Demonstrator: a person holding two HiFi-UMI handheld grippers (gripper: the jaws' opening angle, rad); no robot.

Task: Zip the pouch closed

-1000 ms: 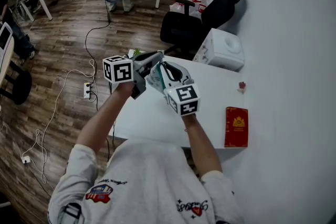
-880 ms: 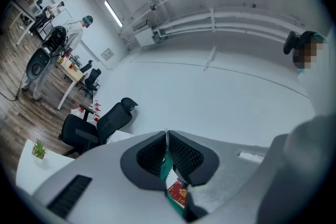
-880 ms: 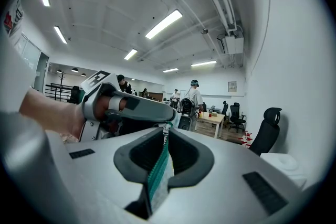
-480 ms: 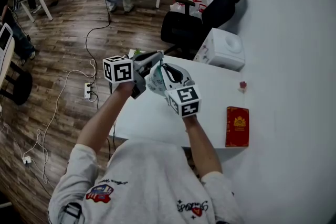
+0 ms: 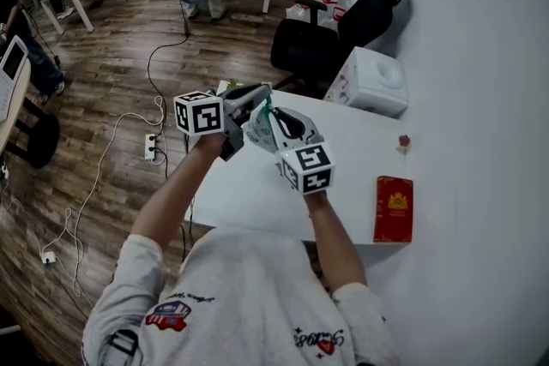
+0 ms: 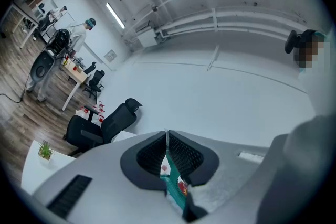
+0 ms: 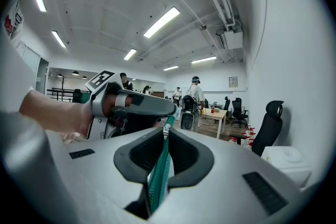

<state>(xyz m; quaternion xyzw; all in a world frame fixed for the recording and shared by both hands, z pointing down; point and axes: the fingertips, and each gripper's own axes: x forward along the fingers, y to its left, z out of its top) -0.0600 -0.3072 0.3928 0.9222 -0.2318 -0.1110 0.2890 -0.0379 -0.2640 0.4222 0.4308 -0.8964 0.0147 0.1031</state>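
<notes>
Pouch (image 5: 257, 131) unmoved (still clamped); unchanged

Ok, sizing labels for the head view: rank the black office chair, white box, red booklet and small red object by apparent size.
Largest first:
black office chair
white box
red booklet
small red object
No two look alike.

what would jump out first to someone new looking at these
The left gripper and right gripper meet in the air over the white table, both with jaws shut on a teal-edged pouch. A red booklet lies flat on the table's right side.
</notes>
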